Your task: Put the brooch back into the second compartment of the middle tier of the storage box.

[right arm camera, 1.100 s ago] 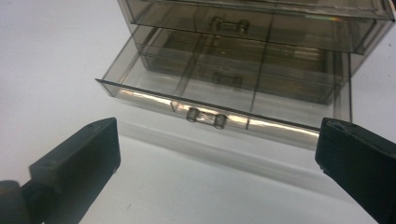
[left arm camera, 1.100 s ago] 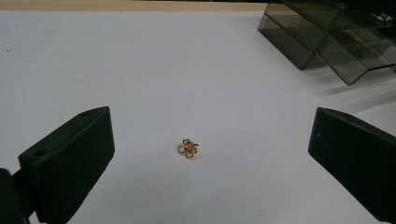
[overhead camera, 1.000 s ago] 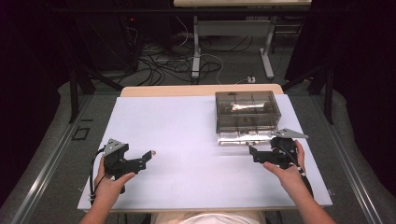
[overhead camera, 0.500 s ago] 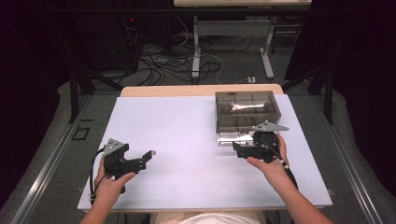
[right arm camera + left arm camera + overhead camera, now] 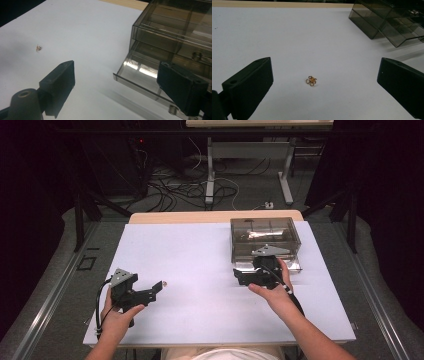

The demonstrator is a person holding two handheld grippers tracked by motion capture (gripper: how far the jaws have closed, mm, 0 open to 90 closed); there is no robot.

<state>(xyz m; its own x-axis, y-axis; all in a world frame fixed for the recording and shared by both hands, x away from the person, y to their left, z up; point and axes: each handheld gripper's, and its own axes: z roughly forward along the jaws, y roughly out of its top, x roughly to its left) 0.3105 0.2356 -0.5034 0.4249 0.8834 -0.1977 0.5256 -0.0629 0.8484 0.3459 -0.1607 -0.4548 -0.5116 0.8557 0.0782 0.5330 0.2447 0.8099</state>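
— Where's that little gold thing?

— The small gold flower-shaped trinket (image 5: pixel 311 80) lies on the white table cover (image 5: pixel 200 255), apart from everything, just ahead of the left gripper (image 5: pixel 156 289). Its jaws stand wide, one to each side of the trinket, touching nothing.

— And the other hand?

— The right gripper (image 5: pixel 239 276) is at the front of the smoky clear plastic drawer box (image 5: pixel 265 237), at the table's far right. The bottom drawer (image 5: pixel 140 75) sticks out, and the jaws are spread wide with nothing between them, one just over the drawer's front edge. Whether it touches, I can't tell.

— Anything inside?

— Something pale in the box, too blurred to name.
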